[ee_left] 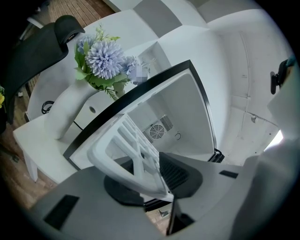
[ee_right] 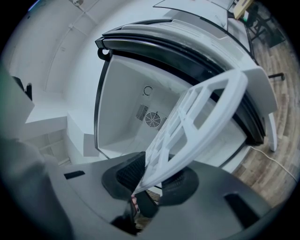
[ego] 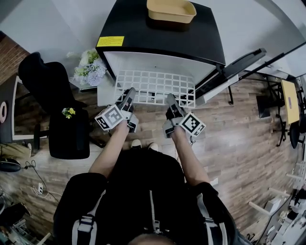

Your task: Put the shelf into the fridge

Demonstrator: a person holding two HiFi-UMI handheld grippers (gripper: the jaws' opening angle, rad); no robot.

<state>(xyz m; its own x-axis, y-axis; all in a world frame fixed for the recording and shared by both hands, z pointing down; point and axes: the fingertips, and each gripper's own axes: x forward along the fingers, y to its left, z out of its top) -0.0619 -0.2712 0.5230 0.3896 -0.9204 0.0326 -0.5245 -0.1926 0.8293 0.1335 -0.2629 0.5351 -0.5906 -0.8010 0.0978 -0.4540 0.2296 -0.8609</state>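
A white grid shelf [ego: 155, 87] lies flat, held by its near edge in front of the open black mini fridge [ego: 158, 40], its far edge at the fridge's mouth. My left gripper [ego: 129, 95] is shut on the shelf's near left part, and my right gripper [ego: 170, 101] is shut on its near right part. In the left gripper view the shelf [ee_left: 136, 157] is pinched between the grey jaws, with the fridge's white inside [ee_left: 180, 110] and its back fan behind it. The right gripper view shows the same: the shelf [ee_right: 197, 126] is clamped edge-on, in front of the fridge cavity [ee_right: 136, 112].
The fridge door [ego: 229, 74] stands open to the right. A yellow tray [ego: 170, 10] rests on top of the fridge. A vase of flowers [ego: 89, 67] on a white surface and a black chair [ego: 50, 95] stand to the left. The floor is wood.
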